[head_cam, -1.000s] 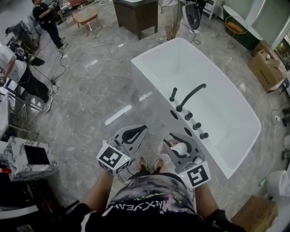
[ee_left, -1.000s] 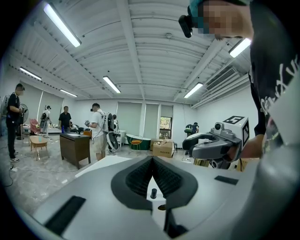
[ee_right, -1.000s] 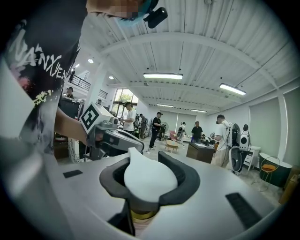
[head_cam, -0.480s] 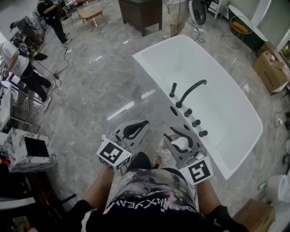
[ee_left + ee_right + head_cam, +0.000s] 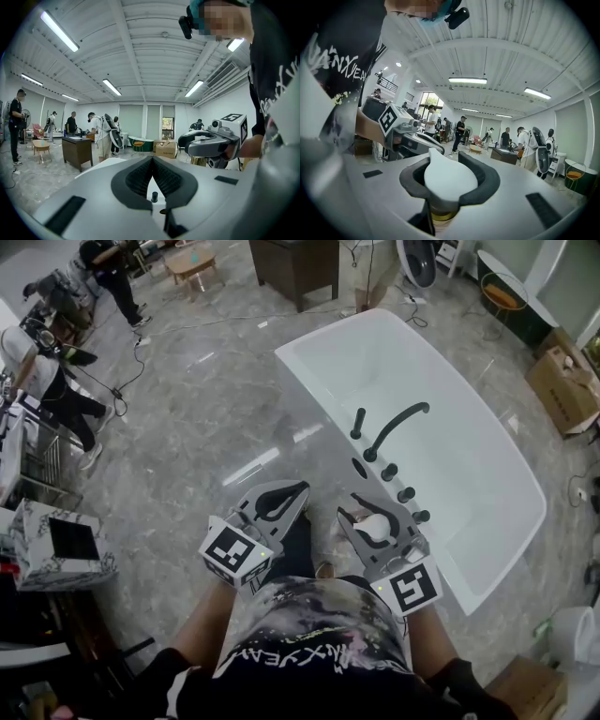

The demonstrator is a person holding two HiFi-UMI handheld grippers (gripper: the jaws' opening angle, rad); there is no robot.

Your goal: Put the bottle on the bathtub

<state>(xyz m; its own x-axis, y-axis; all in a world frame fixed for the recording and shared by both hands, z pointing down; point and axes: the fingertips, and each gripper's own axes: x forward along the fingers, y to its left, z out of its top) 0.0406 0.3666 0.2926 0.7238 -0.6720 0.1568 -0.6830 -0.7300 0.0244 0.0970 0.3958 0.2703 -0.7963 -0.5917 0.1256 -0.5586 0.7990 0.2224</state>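
Right gripper (image 5: 373, 510) clamped on white bottle (image 5: 375, 532), held near bathtub (image 5: 330, 420) rim for placing; left gripper (image 5: 296, 489) pinched together, empty, unneeded.

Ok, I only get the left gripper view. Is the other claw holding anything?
Observer: Yes, the right claw is shut on a white bottle.
Operator: Is it on the bathtub yet?
Observer: No. The head view shows it held up beside the bathtub, not resting on the rim.
Operator: What's on the rim?
Observer: A curved black faucet, on the side nearest the person.
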